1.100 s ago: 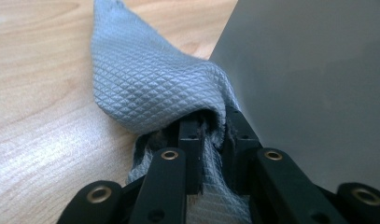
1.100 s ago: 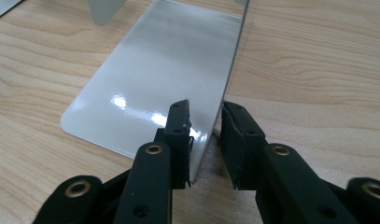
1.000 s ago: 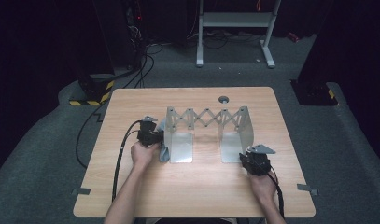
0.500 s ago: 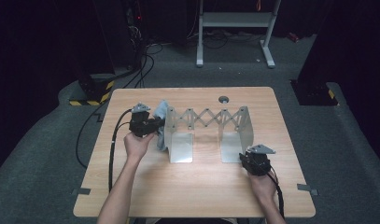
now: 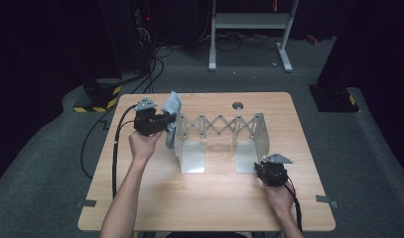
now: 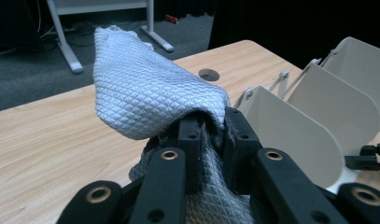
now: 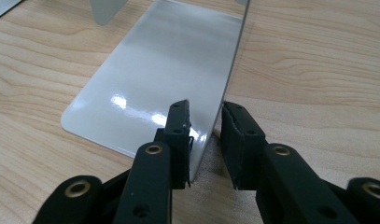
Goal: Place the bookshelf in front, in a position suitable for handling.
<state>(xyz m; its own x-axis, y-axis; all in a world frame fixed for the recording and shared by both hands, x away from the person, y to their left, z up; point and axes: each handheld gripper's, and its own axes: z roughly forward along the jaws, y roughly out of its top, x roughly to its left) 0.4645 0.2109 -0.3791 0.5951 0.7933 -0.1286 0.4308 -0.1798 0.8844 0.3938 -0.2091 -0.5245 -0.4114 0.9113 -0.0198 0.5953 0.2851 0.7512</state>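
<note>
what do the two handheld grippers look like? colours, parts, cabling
Both are black. The left gripper and right gripper each carry a grey three-cornered plate on top and trail a black cable toward the person. Close up, the jaws are flat black link bars with brass-coloured rivets and blocky black pads. The forearms are bare, with no sleeves visible.

Changes logged from my station: left gripper (image 5: 166,121), formerly low at the near left end plate of the expanding rack (image 5: 222,130), now sits higher and farther back toward the table's left rear corner. Grey quilted cloth (image 5: 170,106), barely visible before, now rises above the rack's left end, pinched between the jaws.
</note>
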